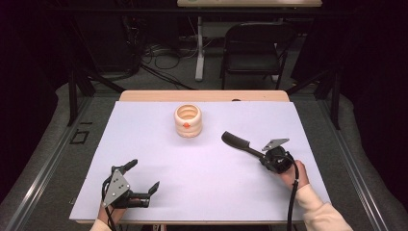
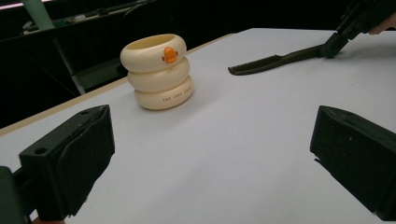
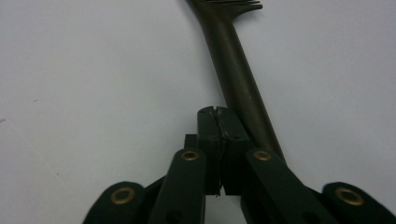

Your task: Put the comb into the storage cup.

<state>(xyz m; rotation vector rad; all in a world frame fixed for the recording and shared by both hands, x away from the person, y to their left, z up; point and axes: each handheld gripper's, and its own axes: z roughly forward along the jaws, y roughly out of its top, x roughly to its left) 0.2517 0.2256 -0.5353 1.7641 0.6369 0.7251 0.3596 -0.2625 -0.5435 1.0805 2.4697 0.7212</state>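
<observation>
A dark comb (image 1: 235, 140) lies flat on the white table sheet (image 1: 192, 192), right of centre, with its teeth toward the far left. My right gripper (image 1: 263, 155) sits at the handle end. In the right gripper view the pads (image 3: 208, 128) meet with only a seam between them. The comb's handle (image 3: 238, 70) runs alongside and under the right-hand jaw, not between the pads. My left gripper (image 1: 143, 174) rests near the front left edge, jaws wide apart and holding nothing (image 2: 210, 158). A cream ringed cup (image 1: 187, 121) with an orange duck bill stands upright toward the back centre.
In the left gripper view the cup (image 2: 159, 74) stands ahead to the left and the comb (image 2: 275, 61) ahead to the right, with the other gripper (image 2: 334, 44) at its handle. A black folding chair (image 1: 255, 48) and cables lie beyond the table's far edge.
</observation>
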